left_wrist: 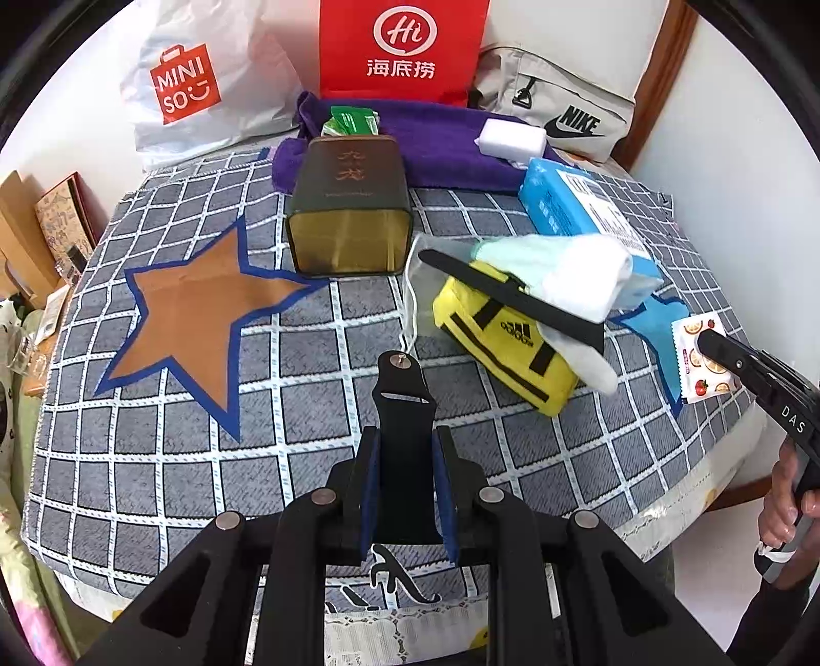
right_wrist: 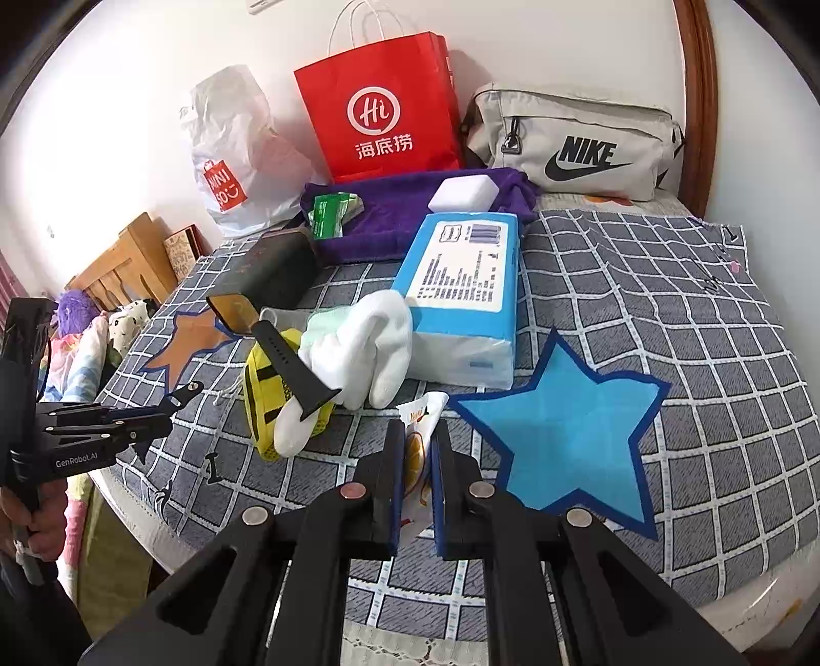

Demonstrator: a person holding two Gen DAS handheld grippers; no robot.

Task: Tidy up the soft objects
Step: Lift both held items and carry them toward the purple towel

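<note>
My left gripper [left_wrist: 405, 445] is shut on a black watch strap piece [left_wrist: 402, 394], held above the checked cloth [left_wrist: 205, 461] near the brown star [left_wrist: 195, 317]. My right gripper [right_wrist: 415, 445] is shut on a white fruit-print sachet [right_wrist: 417, 451], seen in the left wrist view [left_wrist: 699, 358] by the blue star [right_wrist: 564, 435]. A pile lies between: a yellow Adidas pouch [left_wrist: 507, 343], white socks [left_wrist: 574, 276], a long black watch strap [left_wrist: 512, 294] across them and a blue tissue pack [right_wrist: 461, 287].
A dark tin box [left_wrist: 348, 210] lies on its side, open toward me. Behind it a purple towel [left_wrist: 435, 143] carries a green packet [left_wrist: 353, 120] and a white block [left_wrist: 512, 138]. A Miniso bag [left_wrist: 195, 87], a red paper bag [left_wrist: 405, 46] and a Nike bag [left_wrist: 564, 112] line the wall.
</note>
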